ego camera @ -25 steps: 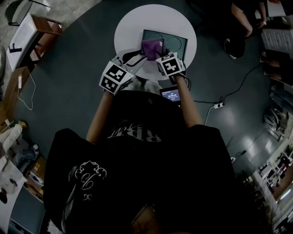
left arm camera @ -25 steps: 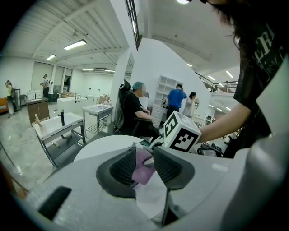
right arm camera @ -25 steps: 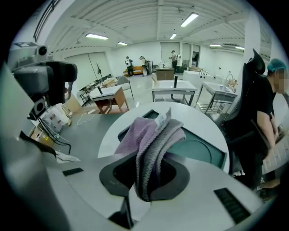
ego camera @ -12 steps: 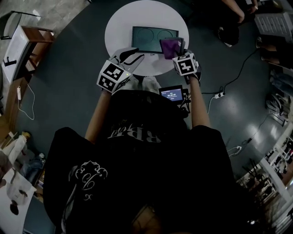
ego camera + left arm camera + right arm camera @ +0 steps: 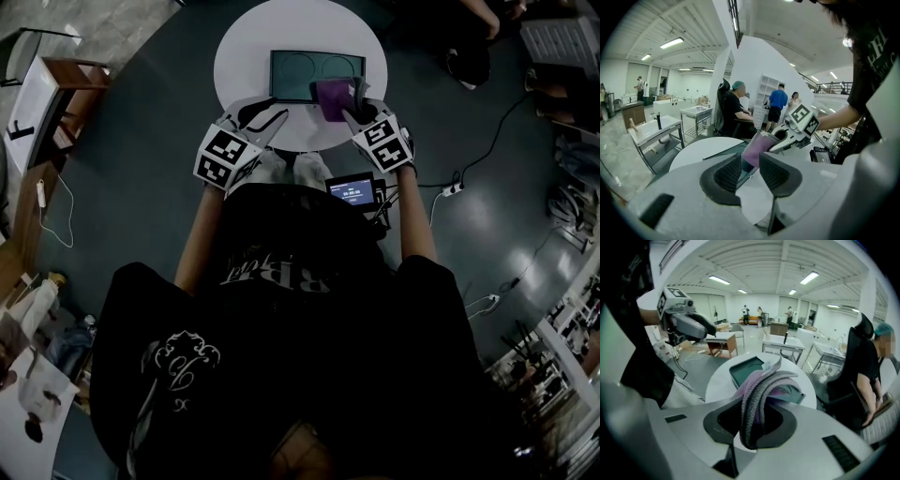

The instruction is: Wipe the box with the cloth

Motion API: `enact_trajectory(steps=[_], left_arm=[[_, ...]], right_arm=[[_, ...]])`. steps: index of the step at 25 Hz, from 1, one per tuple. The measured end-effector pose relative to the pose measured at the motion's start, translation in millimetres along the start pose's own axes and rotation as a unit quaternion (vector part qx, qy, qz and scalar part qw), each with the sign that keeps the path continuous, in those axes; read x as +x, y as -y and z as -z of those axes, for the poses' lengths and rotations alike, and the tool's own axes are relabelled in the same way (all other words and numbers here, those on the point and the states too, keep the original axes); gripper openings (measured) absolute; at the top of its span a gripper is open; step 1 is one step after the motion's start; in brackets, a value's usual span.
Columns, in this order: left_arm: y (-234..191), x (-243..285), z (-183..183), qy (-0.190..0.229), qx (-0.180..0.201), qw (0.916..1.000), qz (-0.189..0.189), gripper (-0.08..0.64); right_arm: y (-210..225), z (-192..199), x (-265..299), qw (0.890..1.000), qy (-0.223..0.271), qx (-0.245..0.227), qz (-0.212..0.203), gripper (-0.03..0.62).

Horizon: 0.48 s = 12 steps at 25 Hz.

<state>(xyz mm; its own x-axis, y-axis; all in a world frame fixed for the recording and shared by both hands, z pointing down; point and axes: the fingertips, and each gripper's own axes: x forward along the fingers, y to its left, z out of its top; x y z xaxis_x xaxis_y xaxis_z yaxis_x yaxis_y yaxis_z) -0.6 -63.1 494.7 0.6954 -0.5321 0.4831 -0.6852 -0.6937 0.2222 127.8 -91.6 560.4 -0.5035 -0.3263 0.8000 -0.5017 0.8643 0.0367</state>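
Note:
A dark teal box point(image 5: 295, 70) lies flat on the round white table point(image 5: 244, 47). My right gripper point(image 5: 352, 108) is shut on a purple cloth point(image 5: 334, 96), which it holds at the box's front right part. In the right gripper view the cloth point(image 5: 761, 390) bunches out of the jaws of the right gripper point(image 5: 752, 420), with the box point(image 5: 747, 369) beyond it. My left gripper point(image 5: 265, 114) hovers over the table's front left edge, beside the box. In the left gripper view the left gripper point(image 5: 750, 169) is open with nothing between its pads, and the cloth point(image 5: 754, 149) shows behind.
A small lit screen point(image 5: 354, 194) sits below the table's front edge. A cable and power strip point(image 5: 450, 190) lie on the floor at right. A wooden bench point(image 5: 56, 84) stands at left. People sit beyond the table point(image 5: 862, 376).
My right gripper carried the cloth from the box's middle out to its right end, then back a little to the left. The left gripper stayed at the table's front left.

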Motion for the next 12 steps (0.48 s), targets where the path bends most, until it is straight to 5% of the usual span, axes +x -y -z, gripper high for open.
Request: enact_trajectory(steps=[4, 12], left_arm=[[-11, -9, 8, 0.0, -0.01, 0.9998, -0.015, 0.13], [-12, -22, 18, -0.001, -0.024, 0.9992, -0.032, 0.13]], right_arm=[[-43, -28, 11, 0.991, 0.025, -0.123, -0.053, 0.057], [-107, -25, 71, 0.944, -0.033, -0.304, -0.128, 0.057]])
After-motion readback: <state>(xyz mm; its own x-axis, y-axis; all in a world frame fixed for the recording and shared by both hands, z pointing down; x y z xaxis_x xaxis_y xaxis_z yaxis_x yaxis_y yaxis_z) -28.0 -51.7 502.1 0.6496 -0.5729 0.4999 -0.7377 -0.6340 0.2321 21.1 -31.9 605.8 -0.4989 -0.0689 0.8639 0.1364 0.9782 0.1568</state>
